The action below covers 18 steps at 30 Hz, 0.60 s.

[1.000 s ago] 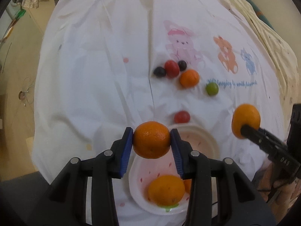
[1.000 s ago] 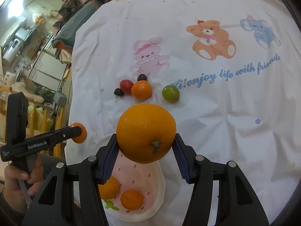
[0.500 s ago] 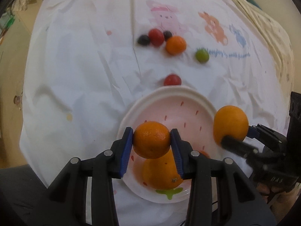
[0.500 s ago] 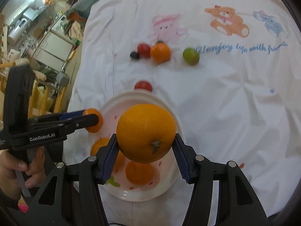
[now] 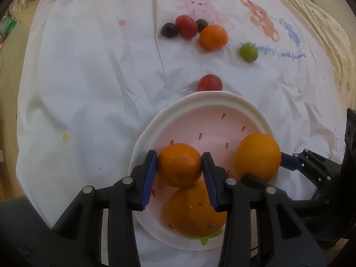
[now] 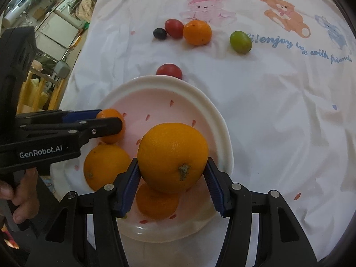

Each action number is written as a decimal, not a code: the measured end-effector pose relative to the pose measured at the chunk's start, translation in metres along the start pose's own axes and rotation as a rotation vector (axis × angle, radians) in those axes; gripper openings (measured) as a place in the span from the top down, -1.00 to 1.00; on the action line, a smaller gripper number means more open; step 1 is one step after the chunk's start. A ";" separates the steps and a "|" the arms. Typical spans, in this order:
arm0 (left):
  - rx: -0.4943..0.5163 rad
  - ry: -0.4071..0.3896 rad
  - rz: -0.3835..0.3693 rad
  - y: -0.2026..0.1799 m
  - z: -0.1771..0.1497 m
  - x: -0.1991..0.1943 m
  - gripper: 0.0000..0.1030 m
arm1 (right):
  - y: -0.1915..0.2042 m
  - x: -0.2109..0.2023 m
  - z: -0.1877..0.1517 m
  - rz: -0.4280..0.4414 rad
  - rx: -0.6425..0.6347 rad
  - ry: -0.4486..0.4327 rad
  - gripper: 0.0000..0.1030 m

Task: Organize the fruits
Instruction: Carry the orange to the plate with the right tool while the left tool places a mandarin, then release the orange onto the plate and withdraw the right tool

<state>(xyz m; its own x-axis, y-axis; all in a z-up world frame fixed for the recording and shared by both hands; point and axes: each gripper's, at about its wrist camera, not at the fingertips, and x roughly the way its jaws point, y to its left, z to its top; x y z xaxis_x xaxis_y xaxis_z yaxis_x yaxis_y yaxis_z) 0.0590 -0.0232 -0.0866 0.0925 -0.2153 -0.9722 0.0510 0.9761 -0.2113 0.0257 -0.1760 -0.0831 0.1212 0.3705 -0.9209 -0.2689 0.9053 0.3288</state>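
My left gripper (image 5: 179,164) is shut on a small orange (image 5: 179,164) and holds it over the pink strawberry-print plate (image 5: 200,104). My right gripper (image 6: 172,171) is shut on a large orange (image 6: 173,156) over the same plate (image 6: 213,115); it also shows in the left wrist view (image 5: 257,155). Two more oranges lie in the plate: a large one (image 6: 105,166) and a small one (image 6: 156,203). On the cloth beyond lie a red fruit (image 5: 209,82) at the plate's far rim, an orange (image 5: 213,37), a green fruit (image 5: 248,52), a red fruit (image 5: 186,26) and two dark fruits (image 5: 169,30).
A white cloth (image 5: 93,71) with cartoon animals covers the table. Its left edge drops to the floor (image 5: 9,71). A kitchen with cabinets (image 6: 53,29) lies to the left in the right wrist view. A hand (image 6: 20,198) holds the left gripper.
Both grippers have moved down and closer over the plate, each still holding its orange. The plate and loose fruits now look larger and nearer.
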 end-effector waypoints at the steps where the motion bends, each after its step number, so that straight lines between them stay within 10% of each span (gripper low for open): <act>1: -0.003 0.003 0.000 0.001 0.000 0.001 0.28 | -0.001 0.001 0.001 0.000 0.004 0.005 -0.17; 14: -0.016 -0.005 -0.005 -0.001 0.001 0.000 0.23 | -0.001 -0.005 0.000 0.024 0.010 -0.005 -0.28; 18: -0.018 -0.026 -0.025 -0.002 0.001 -0.005 -0.26 | 0.001 -0.011 0.001 0.034 0.002 -0.032 -0.37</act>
<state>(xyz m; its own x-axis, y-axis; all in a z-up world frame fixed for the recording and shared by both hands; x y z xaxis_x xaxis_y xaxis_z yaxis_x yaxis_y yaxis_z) 0.0594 -0.0241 -0.0813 0.1175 -0.2401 -0.9636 0.0358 0.9707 -0.2375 0.0247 -0.1791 -0.0723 0.1423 0.4071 -0.9022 -0.2718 0.8925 0.3599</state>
